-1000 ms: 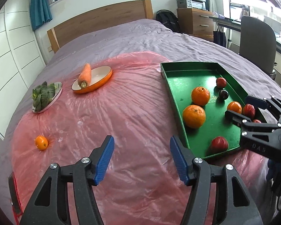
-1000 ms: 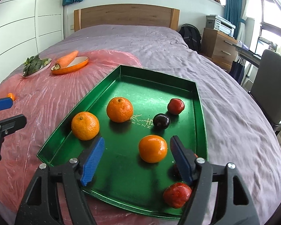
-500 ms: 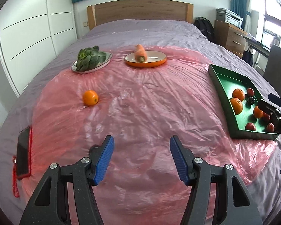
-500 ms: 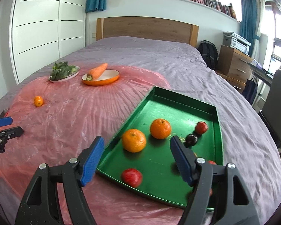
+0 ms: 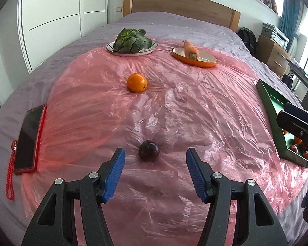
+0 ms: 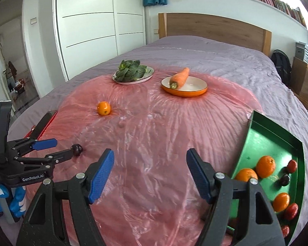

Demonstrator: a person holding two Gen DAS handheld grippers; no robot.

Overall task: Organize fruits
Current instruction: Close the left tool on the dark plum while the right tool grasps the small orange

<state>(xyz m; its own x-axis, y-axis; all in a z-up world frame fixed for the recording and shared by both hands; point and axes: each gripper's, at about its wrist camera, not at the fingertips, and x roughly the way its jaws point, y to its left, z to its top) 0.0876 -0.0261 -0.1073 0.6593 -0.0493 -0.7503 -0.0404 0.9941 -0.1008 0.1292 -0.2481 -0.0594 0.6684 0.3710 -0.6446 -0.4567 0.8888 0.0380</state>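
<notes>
A dark plum lies on the pink plastic sheet, just ahead of my left gripper. That gripper is open, its blue pads either side of the plum and apart from it. In the right wrist view the left gripper reaches the same plum from the left. A small orange rests further back on the sheet. My right gripper hangs open and empty over the sheet, left of the green tray, which holds oranges, red fruits and another dark plum.
At the back stand a plate of leafy greens and an orange dish with a carrot. A phone in a red case lies at the sheet's left edge. The tray sits at the right, with the right gripper in front of it.
My left gripper swung left, away from the tray, and came down to the plum, which now sits between its fingers. The right gripper backed off the tray and turned left over the sheet.
</notes>
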